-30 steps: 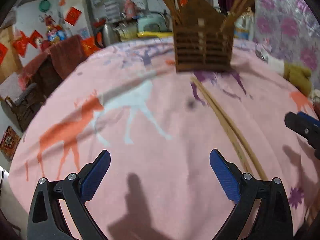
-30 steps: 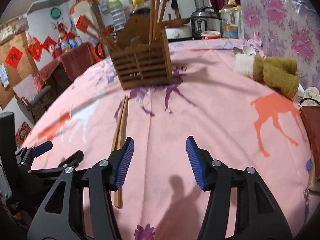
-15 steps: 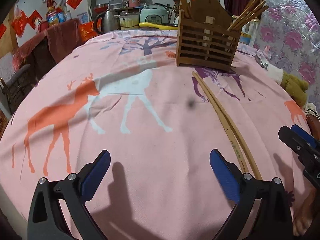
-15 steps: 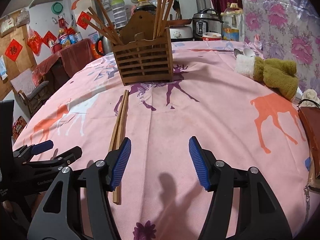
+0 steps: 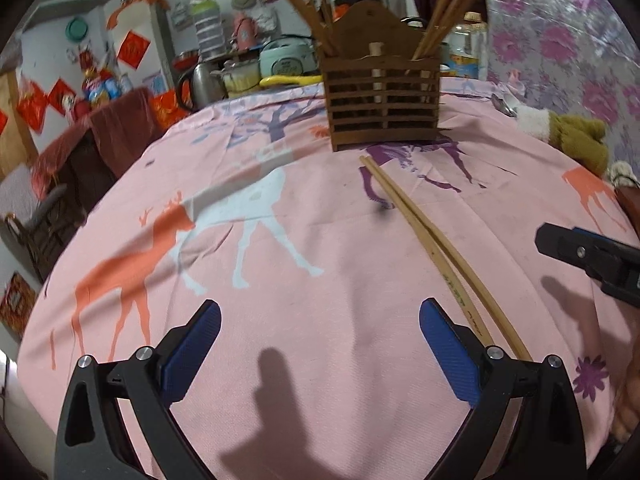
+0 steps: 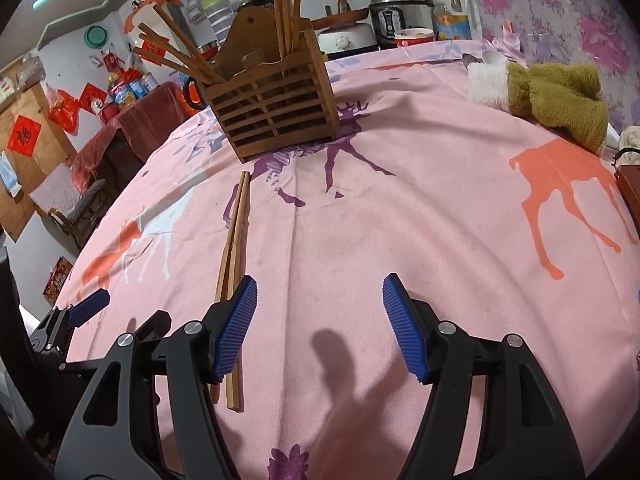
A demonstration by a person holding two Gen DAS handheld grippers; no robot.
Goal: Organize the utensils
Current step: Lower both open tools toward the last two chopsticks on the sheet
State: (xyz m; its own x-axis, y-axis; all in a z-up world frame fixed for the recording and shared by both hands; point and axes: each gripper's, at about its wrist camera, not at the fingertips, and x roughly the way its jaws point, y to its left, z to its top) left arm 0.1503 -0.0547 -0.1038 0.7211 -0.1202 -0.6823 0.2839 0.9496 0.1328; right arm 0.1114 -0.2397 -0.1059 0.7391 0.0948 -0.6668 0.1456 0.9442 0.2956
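Note:
A pair of light wooden chopsticks [image 5: 434,246] lies on the pink deer-print tablecloth, running from near me toward a brown slatted wooden holder [image 5: 382,100] that holds several chopsticks. My left gripper [image 5: 320,346] is open and empty, just left of the pair's near end. In the right wrist view the pair [image 6: 234,248] lies left of my right gripper [image 6: 320,322], which is open and empty; its left finger [image 6: 234,324] overlaps the pair's near end. The holder [image 6: 276,114] stands at the far side.
An olive and white stuffed toy [image 6: 548,96] lies at the far right with spoons behind it. A brown object [image 6: 628,190] sits at the right table edge. Kitchen appliances and chairs stand beyond the table. The other gripper shows at each view's side [image 5: 592,258].
Both views have shifted a little: the holder looks closer and higher in both. The chopsticks on the cloth have not moved. Both grippers stay open.

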